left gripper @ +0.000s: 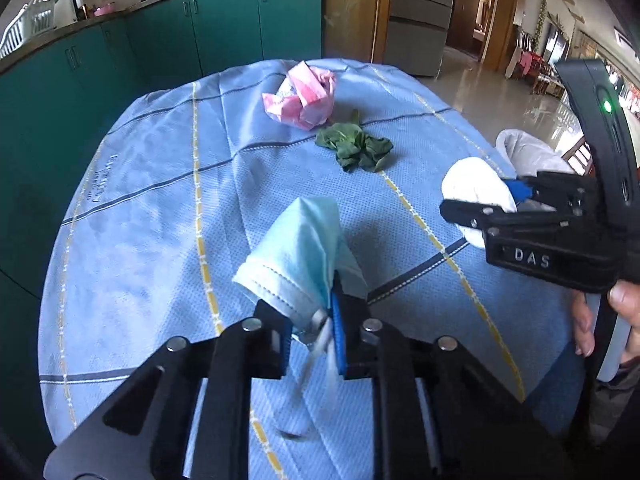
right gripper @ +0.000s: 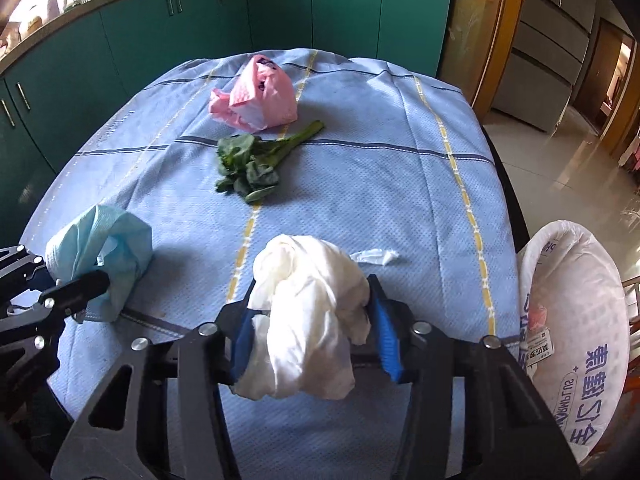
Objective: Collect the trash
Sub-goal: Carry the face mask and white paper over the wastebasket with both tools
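Each camera rides just behind its own jaws and looks steeply down and forward over the tabletop (left gripper: 140, 184), close above the blue cloth, toward the green cabinets (left gripper: 160, 40). The left view sits to the left and catches the right gripper (left gripper: 480, 200) at its right edge. The right view catches the left gripper (right gripper: 96, 280) at its left edge. Both share the pink bag (left gripper: 300, 98) and the greens (right gripper: 252, 164) mid-table.

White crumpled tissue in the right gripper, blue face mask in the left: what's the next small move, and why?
Probably carry the right gripper over to the white printed sack open at the table's right edge. Its pads already press the white crumpled tissue, and the sack sits nearest that side. The left gripper, shut on the blue face mask, could follow.
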`<state>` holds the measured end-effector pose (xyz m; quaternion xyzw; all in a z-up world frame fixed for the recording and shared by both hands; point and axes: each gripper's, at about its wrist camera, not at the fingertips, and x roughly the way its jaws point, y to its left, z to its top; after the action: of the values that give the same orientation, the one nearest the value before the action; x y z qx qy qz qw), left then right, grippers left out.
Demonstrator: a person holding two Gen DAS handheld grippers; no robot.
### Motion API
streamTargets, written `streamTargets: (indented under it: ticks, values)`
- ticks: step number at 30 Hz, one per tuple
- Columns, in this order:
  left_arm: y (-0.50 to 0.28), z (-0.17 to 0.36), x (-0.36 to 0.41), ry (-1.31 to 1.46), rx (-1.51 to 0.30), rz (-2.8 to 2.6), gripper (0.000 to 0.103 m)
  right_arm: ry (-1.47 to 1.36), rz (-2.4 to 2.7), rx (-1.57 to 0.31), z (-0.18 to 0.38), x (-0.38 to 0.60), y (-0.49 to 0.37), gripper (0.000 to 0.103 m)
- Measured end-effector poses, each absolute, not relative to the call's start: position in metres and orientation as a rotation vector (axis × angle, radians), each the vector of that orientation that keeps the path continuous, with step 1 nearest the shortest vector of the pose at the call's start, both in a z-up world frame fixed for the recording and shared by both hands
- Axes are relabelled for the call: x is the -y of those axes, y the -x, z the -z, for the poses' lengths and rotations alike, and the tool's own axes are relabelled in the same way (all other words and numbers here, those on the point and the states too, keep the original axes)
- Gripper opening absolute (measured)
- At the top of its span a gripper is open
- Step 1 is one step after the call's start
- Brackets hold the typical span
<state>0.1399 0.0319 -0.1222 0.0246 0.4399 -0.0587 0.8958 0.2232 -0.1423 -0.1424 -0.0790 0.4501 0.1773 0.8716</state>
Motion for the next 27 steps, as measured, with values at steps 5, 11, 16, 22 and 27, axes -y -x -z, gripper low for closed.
streamTargets:
  ticks: [5,11,16,22,27]
  values:
    - [-0.121,0.104,-0.036,-0.051,-0.858,0.122,0.017,0.157,-0.37,-0.908,0.126,0.144,-0.201,0.05]
    - [-0.107,0.105,-0.033,-0.047,-0.862,0.14,0.017,0.115,-0.363,-0.879,0.111,0.151,-0.176,0.05]
    - [-0.102,0.121,-0.033,-0.06,-0.9,0.131,0.017,-0.058,-0.373,-0.88,0.112,0.173,-0.165,0.05]
    - [-0.1,0.122,-0.039,-0.05,-0.893,0.108,0.017,-0.077,-0.346,-0.898,0.118,0.179,-0.166,0.05]
    - [-0.102,0.125,-0.041,-0.041,-0.901,0.1,0.017,-0.069,-0.35,-0.908,0.123,0.175,-0.167,0.05]
